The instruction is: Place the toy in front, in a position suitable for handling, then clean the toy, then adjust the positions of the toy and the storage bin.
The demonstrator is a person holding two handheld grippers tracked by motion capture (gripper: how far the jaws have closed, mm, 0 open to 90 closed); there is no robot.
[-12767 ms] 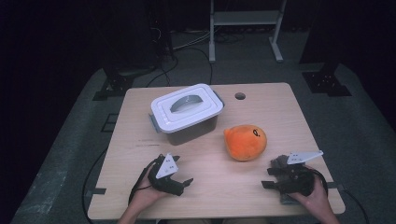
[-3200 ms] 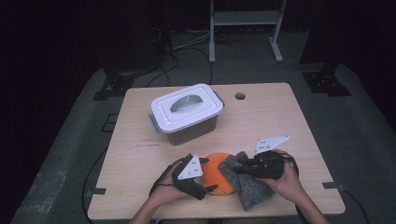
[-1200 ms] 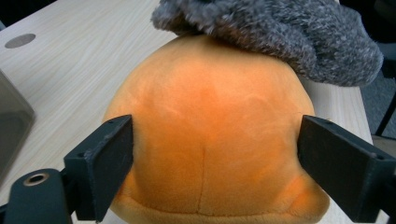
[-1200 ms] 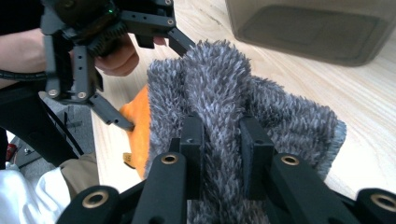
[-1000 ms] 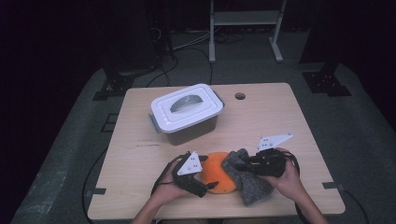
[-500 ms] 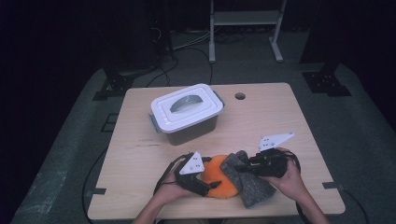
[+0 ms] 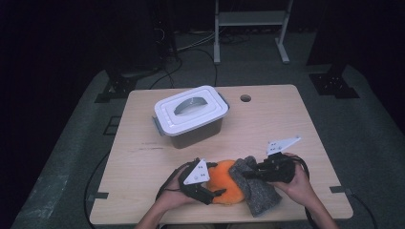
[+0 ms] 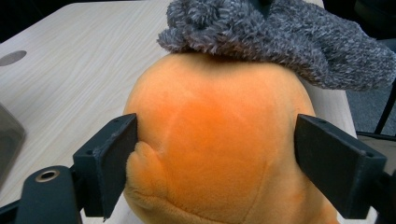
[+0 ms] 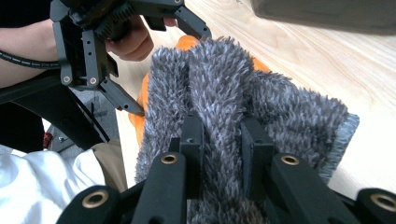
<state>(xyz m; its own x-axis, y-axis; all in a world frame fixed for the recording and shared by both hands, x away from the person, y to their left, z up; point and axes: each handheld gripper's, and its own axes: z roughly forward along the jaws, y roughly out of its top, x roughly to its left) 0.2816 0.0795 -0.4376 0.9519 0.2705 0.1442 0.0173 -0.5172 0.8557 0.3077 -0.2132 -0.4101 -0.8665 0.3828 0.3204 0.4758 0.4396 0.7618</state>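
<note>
Holding the orange plush toy (image 7: 225, 183) at lower centre of the table (image 7: 143, 157), left gripper (image 7: 212, 190) has its jaws wide, straddling the toy, pads about touching its sides. Right gripper (image 7: 248, 174) is clamped on the grey fuzzy cloth (image 7: 258, 191) draped against the toy's right side. Best to pin the toy firmly, then drag the cloth across slowly without snagging.

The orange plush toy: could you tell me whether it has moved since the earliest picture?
Yes. The orange plush toy has moved toward the table's near edge and leftward, now farther from the lidded container, between the two grippers.
</note>
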